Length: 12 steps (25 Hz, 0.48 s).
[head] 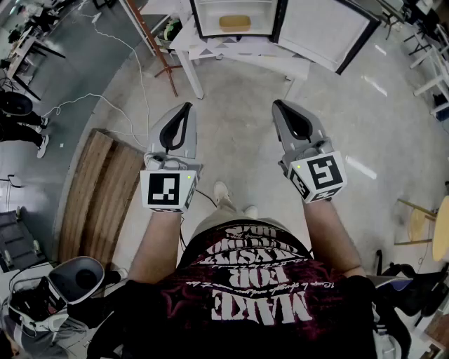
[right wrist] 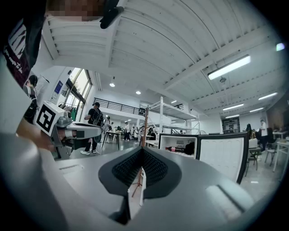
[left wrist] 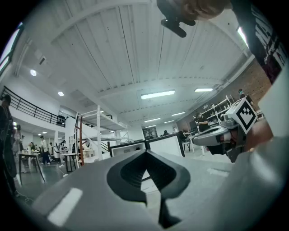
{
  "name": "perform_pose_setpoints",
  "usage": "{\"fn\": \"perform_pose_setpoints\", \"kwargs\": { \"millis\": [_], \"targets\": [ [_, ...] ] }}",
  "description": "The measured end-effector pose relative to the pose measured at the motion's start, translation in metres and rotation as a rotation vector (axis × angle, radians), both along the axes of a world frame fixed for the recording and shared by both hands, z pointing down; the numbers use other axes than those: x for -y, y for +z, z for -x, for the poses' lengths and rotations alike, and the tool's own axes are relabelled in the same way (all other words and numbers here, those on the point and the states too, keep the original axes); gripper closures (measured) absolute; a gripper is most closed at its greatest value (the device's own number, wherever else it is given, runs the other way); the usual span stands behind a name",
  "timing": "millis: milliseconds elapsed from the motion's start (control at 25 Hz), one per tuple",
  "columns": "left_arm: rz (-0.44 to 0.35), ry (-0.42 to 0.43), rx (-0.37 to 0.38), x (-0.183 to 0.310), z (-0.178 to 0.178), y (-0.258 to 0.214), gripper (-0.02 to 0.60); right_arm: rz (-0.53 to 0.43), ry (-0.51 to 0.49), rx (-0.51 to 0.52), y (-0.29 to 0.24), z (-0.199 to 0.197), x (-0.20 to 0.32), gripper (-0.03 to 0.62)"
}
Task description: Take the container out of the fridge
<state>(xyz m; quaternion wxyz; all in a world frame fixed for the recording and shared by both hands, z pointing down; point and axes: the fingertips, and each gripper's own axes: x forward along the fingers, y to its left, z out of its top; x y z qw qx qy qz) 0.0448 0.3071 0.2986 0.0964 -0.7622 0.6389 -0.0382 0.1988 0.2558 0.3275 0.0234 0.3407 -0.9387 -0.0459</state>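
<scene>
While the fridge (head: 208,17) stands open with the container (head: 234,23) inside, we hold our left gripper (head: 187,106) and right gripper (head: 276,104) level, well short of it, both closed on nothing.

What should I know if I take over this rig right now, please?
Left tongs: shut, empty, pointing towards the fridge.
Right tongs: shut, empty, pointing the same way.
Fridge stands ahead on a white table, with its door swung open. The tan container sits inside, well clear of both tongs.
Done: door open.
Left: step up, grip the container, lift it out.
</scene>
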Motion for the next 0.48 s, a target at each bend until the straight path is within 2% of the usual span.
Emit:
{"fn": "perform_pose_setpoints", "kwargs": {
  "millis": [240, 480],
  "targets": [
    [-0.004, 0.013, -0.006, 0.009, 0.008, -0.002, 0.581, 0.009, -0.044, 0.025, -0.005, 0.015, 0.001, 0.57],
    [0.024, 0.021, -0.013, 0.01, 0.008, 0.01, 0.581, 0.023, -0.036, 0.024, 0.003, 0.016, 0.003, 0.569]
  ]
}}
